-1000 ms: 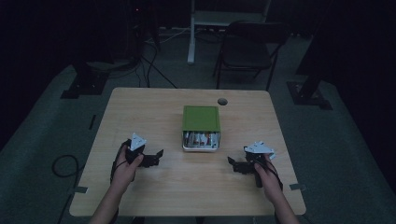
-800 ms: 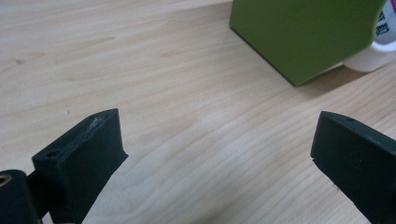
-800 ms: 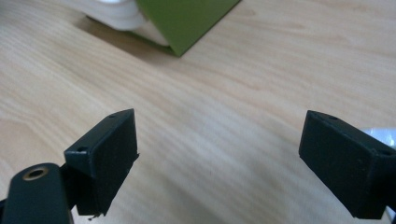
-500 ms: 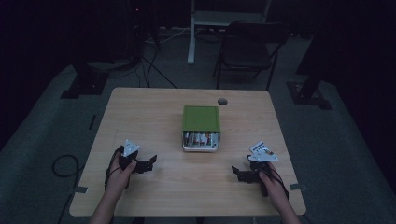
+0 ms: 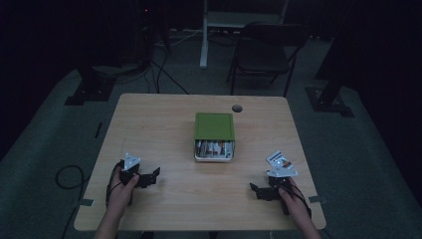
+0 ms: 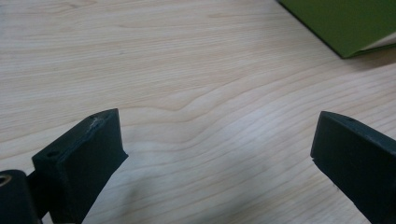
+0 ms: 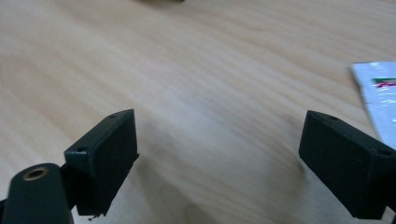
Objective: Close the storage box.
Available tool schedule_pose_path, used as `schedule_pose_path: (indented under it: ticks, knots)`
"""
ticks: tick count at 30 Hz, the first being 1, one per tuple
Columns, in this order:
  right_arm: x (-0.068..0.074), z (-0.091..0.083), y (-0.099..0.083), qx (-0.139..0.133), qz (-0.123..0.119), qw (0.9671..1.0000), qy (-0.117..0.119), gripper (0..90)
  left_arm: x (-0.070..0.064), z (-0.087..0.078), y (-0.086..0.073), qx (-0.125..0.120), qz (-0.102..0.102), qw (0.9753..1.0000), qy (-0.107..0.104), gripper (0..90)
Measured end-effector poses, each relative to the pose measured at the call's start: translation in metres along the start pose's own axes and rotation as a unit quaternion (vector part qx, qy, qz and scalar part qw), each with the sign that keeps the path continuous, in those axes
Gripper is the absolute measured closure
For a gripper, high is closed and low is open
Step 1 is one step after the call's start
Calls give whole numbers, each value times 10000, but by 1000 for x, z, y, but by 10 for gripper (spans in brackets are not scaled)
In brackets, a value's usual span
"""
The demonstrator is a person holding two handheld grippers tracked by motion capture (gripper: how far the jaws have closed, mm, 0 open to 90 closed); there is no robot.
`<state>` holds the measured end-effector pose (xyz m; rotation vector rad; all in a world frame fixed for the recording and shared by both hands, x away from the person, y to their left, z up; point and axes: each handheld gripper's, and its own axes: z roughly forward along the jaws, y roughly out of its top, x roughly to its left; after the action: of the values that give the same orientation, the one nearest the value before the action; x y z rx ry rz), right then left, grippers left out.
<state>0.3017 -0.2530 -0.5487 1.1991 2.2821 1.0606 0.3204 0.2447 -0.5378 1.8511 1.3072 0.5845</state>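
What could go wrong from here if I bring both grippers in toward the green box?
The green box lies with its open end toward the person, packets showing inside; a push on it might spill them. The white packet lies flat on the table beside the open right gripper, so its jaws may slide over it. The left gripper, also open, points slightly aside of the box, so its reach could miss.

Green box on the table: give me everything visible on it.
The green box sits near the middle of the wooden table, apart from both claws. It has a flat, matte green lid or top, like card or plastic, over a pale lower tray. The side facing the person is open, showing small packed items with red and white markings, too small to identify. It rests flat, touching nothing else.
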Motion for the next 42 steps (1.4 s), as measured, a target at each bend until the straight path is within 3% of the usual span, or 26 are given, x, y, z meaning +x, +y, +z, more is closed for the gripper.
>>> schedule_pose_path:
  ticks: [6, 11, 17, 27, 36, 38, 42]
  knots:
    - [4, 3, 1, 206, -227, 9995, 113, 112, 10, -3, -4, 12, -167, 9995, 252, 28]
    - [4, 4, 2, 226, -286, 9993, 99, 113, 17, -7, -8, 148, -287, 9980, 537, 28]
    - [4, 5, 2, 232, -319, 9991, 141, 112, 24, -14, -10, 104, -381, 9965, 740, 28]
    - [4, 5, 2, 227, -319, 9991, 140, 112, 40, -27, -16, 248, -708, 9882, 1335, 28]
    - [3, 5, 2, 224, -307, 9992, 146, 112, 46, -27, -24, 566, -902, 9832, 1485, 28]
    - [3, 5, 2, 224, -303, 9992, 148, 113, 46, -26, -25, 817, -854, 9814, 1513, 28]
    - [3, 5, 2, 221, -291, 9992, 161, 113, 45, -26, -26, 807, -869, 9810, 1534, 31]
